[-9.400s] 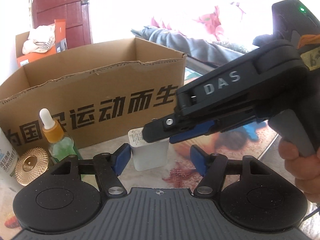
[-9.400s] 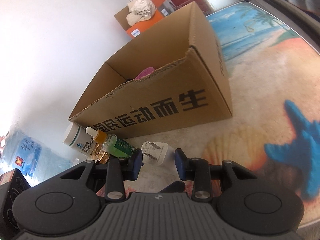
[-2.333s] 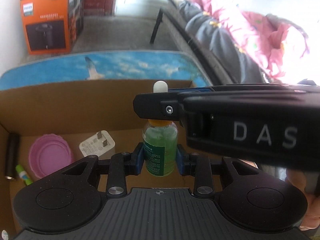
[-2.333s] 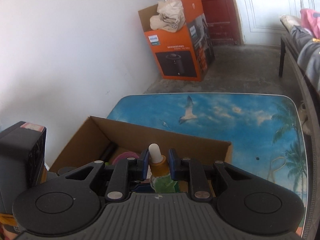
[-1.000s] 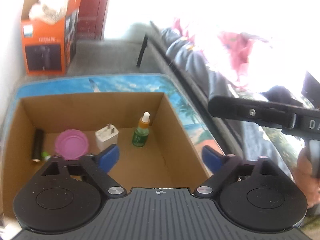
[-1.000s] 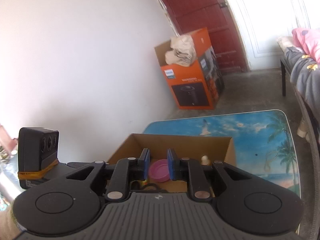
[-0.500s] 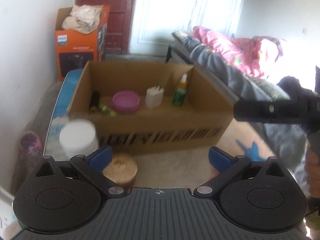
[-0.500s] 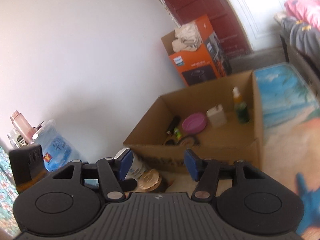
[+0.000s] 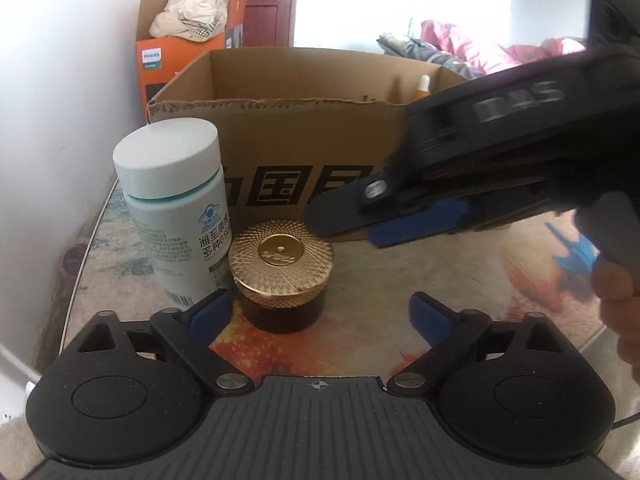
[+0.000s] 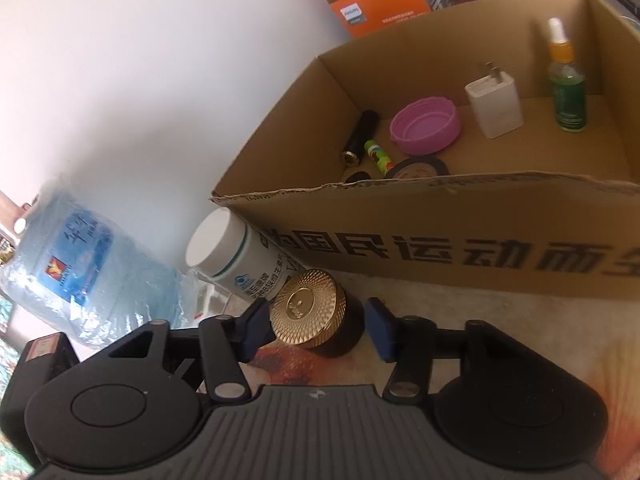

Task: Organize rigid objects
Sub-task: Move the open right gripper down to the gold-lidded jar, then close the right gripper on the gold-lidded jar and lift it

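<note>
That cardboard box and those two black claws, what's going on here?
A person is packing small items into the cardboard box. A dropper bottle, charger and pink lid are inside. The open right claw straddles the gold-lidded jar beside the white bottle. The left claw is open, empty.
</note>
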The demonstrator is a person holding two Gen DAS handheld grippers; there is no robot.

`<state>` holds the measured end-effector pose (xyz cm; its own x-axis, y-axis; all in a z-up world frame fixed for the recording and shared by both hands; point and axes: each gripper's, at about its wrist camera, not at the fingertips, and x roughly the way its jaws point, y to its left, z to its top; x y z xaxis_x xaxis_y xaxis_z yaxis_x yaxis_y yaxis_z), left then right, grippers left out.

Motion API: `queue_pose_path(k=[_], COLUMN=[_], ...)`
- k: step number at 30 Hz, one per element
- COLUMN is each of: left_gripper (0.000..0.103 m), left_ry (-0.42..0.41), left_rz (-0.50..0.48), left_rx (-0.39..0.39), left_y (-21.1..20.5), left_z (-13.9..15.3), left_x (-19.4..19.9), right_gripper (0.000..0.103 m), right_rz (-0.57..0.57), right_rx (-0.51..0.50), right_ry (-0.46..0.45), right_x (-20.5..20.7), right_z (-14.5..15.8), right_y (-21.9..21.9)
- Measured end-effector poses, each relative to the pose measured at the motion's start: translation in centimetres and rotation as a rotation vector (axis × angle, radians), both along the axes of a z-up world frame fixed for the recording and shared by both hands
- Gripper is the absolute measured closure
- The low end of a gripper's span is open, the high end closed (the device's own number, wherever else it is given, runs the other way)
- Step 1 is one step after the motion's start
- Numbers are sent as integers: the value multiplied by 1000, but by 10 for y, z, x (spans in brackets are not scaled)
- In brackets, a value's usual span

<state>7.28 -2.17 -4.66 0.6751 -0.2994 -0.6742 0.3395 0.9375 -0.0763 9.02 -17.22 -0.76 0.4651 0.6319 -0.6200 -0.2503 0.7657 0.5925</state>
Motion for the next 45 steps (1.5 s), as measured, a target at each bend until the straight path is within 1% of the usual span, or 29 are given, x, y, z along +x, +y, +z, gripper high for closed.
queue_pose_path(k=[1, 3, 5, 11, 17, 25, 29, 31, 32, 36, 37, 39, 42, 44, 45], left_gripper=[14, 21, 24, 24, 24, 25, 25, 26, 28, 30, 30, 32, 37, 39, 40], left_ry=[5, 17, 21, 22, 32, 46, 53, 48, 42, 15, 10, 1, 11, 23, 18], left_rz=[3, 12, 14, 3, -64, -186, -242, -261, -266, -261, -259, -260, -264, -257, -255], left_rx=[0, -9, -23, -55, -73, -81, -92, -82, -69, 1, 18, 47, 80, 104, 99], left_y=[0, 3, 6, 8, -4, -36, -50, -55, -53, -69, -74, -77, -87, -96, -96], left_z=[-2, -6, -7, -5, -3, 0, 1, 0, -2, -3, -1, -2, -4, -7, -7], left_x=[3, 7, 9, 8, 4, -2, -6, -9, -2, -3, -12, -12, -10, -5, -5], right_gripper=[55, 58, 61, 61, 61, 60, 60, 60, 60, 60, 60, 60, 59, 59, 58], right_rz=[4, 12, 18, 22, -27, -137, -186, -200, -206, -221, -224, -225, -226, -225, -225], right_rx=[-10, -20, -37, -64, -56, -35, -42, -43, -38, -11, -9, -1, 17, 25, 27], right_ry=[5, 15, 24, 17, 34, 56, 54, 50, 50, 53, 55, 61, 69, 70, 72], right_x=[4, 11, 15, 13, -3, -37, -50, -55, -57, -59, -59, -57, -56, -55, -55], right_z=[-3, -7, -11, -9, -8, -7, -7, -6, -7, -9, -9, -11, -14, -15, -16], right_y=[4, 13, 19, 22, 0, -48, -68, -75, -79, -87, -88, -89, -90, -90, -89])
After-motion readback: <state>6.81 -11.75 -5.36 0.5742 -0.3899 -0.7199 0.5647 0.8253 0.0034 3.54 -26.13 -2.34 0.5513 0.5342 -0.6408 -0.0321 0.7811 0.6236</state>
